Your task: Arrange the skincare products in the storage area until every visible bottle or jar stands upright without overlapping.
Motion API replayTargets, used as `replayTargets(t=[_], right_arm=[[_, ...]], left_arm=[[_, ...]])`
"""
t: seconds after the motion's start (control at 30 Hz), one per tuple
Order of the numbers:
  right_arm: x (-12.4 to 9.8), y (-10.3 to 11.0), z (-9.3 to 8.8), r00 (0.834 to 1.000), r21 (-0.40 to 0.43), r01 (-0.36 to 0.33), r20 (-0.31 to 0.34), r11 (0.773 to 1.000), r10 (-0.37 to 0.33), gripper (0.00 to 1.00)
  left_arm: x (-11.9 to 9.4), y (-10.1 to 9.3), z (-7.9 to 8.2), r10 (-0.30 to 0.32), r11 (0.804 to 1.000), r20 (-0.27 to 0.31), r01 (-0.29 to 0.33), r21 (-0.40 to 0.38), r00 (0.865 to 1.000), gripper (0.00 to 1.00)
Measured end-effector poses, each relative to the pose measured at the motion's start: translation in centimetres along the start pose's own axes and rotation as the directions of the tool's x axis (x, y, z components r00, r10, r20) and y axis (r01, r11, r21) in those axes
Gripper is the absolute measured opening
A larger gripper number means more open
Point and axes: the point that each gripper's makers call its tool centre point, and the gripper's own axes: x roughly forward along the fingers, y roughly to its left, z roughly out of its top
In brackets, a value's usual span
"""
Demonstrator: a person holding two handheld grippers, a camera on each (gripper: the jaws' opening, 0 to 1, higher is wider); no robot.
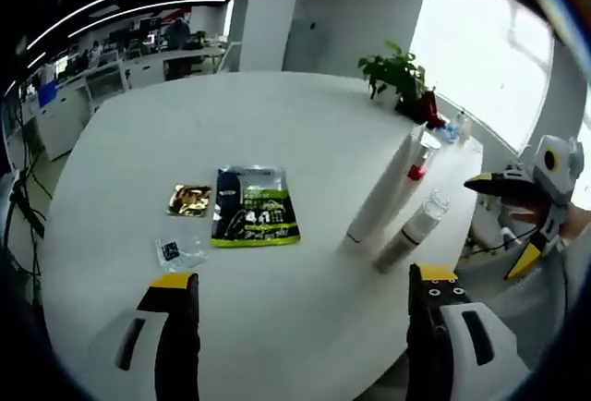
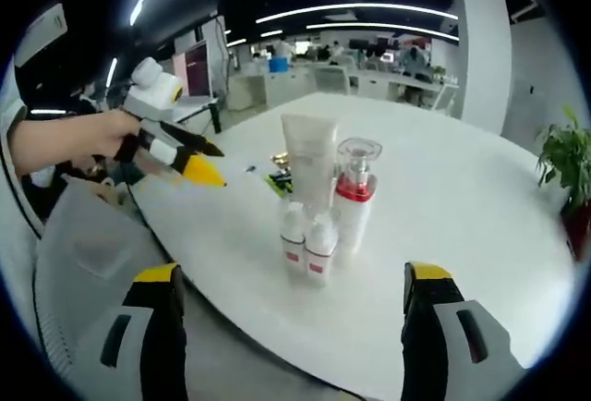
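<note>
At six o'clock in the left gripper view, the left claw point(image 1: 305, 327) is seen with its jaws spread wide and nothing between them, held level above the near edge of the white surface point(image 1: 277, 115). Just beyond, toward ten o'clock, a small clear sachet point(image 1: 178, 253), a gold packet point(image 1: 189, 200) and a green-and-black pouch point(image 1: 251, 207) are laid flat and apart from one another. Toward two o'clock a cluster of skincare products is gathered near the surface's edge: a tall white tube point(image 1: 383, 188), a pump bottle with a red collar point(image 1: 417, 165) and a clear-capped bottle point(image 1: 411, 233); these appear slanted, which is judged to be lens distortion, since in the right gripper view they are seen upright. In that view the right claw point(image 2: 288, 327) is likewise released and empty, poised low at six o'clock facing the group. Two small white bottles point(image 2: 307, 239) are set touching in front, with the red-collared pump bottle point(image 2: 351, 193) and the white tube point(image 2: 309, 156) close behind; such tight grouping is judged to keep them inside the storage area, though the spacing may need opening. At nine o'clock the left claw point(image 2: 199, 163) is gripped by a hand point(image 2: 78, 138), angled down toward the surface. A potted plant point(image 1: 397, 78) is stood at the far edge.
</note>
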Motion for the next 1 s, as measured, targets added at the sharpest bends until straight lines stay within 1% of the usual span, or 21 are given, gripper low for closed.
replayTargets(t=[0.07,0.2,0.37,0.47,0.57,0.6,0.67,0.7,0.8,0.93,1.0], right_arm=[[0.0,-0.2,0.0,1.000,0.006,0.004,0.003,1.000,-0.004,0.98],[0.1,-0.5,-0.2,1.000,0.014,0.012,-0.002,1.000,-0.012,0.98],[0.1,-0.5,-0.2,1.000,0.004,0.020,-0.003,1.000,-0.020,0.98],[0.1,-0.4,-0.3,1.000,-0.013,0.023,-0.011,1.000,-0.023,0.98],[0.1,-0.4,-0.2,1.000,-0.008,0.021,-0.009,1.000,-0.021,0.99],[0.1,-0.6,-0.2,1.000,-0.001,0.023,-0.008,1.000,-0.023,0.99],[0.1,-0.8,-0.3,1.000,0.016,0.026,-0.007,1.000,-0.026,0.98],[0.0,-0.9,-0.3,1.000,0.025,0.028,-0.005,0.999,-0.028,0.98],[0.0,-1.1,-0.3,0.999,0.045,0.035,-0.003,0.998,-0.035,0.98],[0.1,-1.0,-0.4,0.999,0.043,0.035,-0.009,0.998,-0.035,0.98],[0.1,-1.1,-0.4,0.999,0.040,0.040,-0.013,0.998,-0.039,0.98]], left_arm=[[0.7,0.5,0.3,0.018,1.000,-0.007,-0.018,-0.012,1.000,0.90],[2.1,0.9,0.6,0.043,0.999,-0.026,-0.042,0.006,0.999,0.90],[3.2,0.8,0.8,0.048,0.999,-0.038,-0.047,0.026,0.998,0.85],[4.6,1.5,0.6,0.050,0.999,-0.067,-0.049,0.020,0.997,0.86],[5.2,1.9,0.5,0.058,0.998,-0.086,-0.057,0.018,0.995,0.85],[5.7,2.1,0.6,0.058,0.998,-0.091,-0.057,0.018,0.994,0.85],[5.5,2.1,0.6,0.076,0.997,-0.104,-0.073,0.028,0.992,0.87],[6.0,2.4,0.8,0.082,0.996,-0.108,-0.079,0.031,0.991,0.88],[6.9,3.2,1.0,0.109,0.994,-0.113,-0.107,0.022,0.988,0.88],[8.3,4.1,0.6,0.128,0.992,-0.131,-0.127,0.019,0.983,0.90],[8.8,4.2,0.5,0.134,0.991,-0.136,-0.132,0.021,0.982,0.90]])
